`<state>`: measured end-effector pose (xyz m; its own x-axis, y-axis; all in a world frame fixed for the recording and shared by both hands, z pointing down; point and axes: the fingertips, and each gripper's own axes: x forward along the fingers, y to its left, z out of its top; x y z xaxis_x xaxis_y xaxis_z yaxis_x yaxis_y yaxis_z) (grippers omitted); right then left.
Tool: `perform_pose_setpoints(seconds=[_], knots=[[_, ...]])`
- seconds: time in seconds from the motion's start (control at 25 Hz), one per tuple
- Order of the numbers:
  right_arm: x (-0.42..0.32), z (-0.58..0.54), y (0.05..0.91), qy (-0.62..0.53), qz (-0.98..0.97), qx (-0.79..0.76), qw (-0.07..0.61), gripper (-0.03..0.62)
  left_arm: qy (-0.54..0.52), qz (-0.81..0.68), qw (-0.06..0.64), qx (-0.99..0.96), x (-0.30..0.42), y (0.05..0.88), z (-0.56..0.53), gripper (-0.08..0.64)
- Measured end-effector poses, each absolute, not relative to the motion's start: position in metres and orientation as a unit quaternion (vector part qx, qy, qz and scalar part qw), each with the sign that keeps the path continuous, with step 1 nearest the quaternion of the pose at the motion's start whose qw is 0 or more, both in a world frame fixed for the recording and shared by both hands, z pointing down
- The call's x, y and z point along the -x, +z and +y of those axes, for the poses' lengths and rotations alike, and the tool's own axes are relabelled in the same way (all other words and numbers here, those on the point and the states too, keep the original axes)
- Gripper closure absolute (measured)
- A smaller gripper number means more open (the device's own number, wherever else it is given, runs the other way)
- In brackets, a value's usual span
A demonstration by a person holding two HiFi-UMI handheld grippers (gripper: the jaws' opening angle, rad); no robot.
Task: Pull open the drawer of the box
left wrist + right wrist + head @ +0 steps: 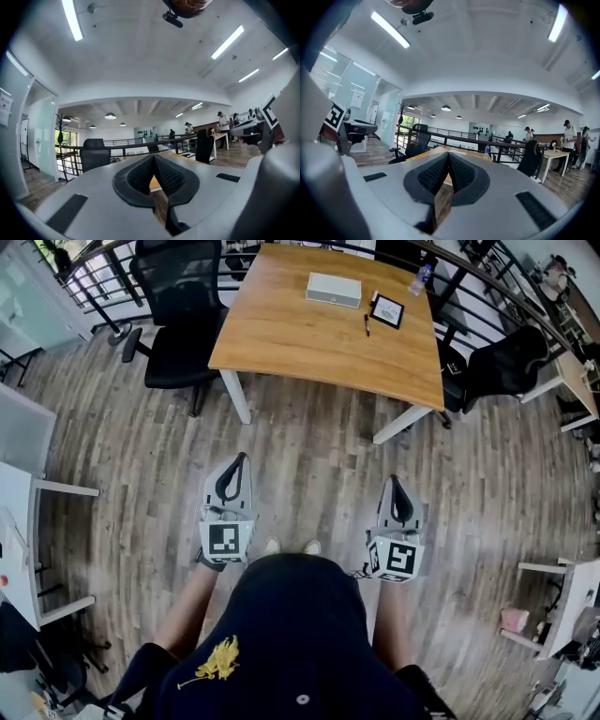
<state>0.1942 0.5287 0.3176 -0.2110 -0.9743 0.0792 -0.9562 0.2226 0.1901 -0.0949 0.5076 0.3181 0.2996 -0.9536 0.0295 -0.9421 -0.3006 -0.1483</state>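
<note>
The box (334,289), a flat white rectangular thing with smooth sides, lies at the upper centre of the head view on a table (281,334) with a warm, light wood-grain top and white legs. It is well apart from both grippers. Beside it, toward the right, sit a black-framed tablet (387,310) and a dark pen (367,324). A black mesh-backed office chair (178,296) stands at the table's upper left corner. The floor (309,446) is grey-brown planks.

The left gripper (239,463) and right gripper (395,482) are held low in the middle of the frame, side by side, both pointing up the picture toward the table. Their shells are smooth pale grey plastic tapering to a point. Each carries a cube (225,540) with black-and-white square markers.

In the gripper views, the black pads (174,177) have a fine knurled texture. Both pairs of jaws meet at the tips, with nothing between them.
</note>
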Motion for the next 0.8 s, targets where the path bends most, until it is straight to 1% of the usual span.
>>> perform_pose_setpoints(seconds=[0.24, 0.72, 0.76, 0.8], knots=[[-0.181, 0.523, 0.307, -0.062, -0.771, -0.627, 0.093, 0.592, -0.03, 0.571, 0.045, 0.819, 0.088, 0.313, 0.503, 0.543], [-0.162, 0.524, 0.306, -0.053, -0.77, -0.63, 0.085, 0.591, -0.047, 0.552, 0.039, 0.831, 0.104, 0.325, 0.502, 0.543], [-0.159, 0.524, 0.306, -0.05, -0.774, -0.626, 0.081, 0.584, -0.044, 0.551, 0.037, 0.832, 0.104, 0.325, 0.502, 0.543], [-0.154, 0.524, 0.306, -0.045, -0.78, -0.62, 0.077, 0.483, -0.04, 0.55, 0.035, 0.833, 0.105, 0.324, 0.503, 0.543]])
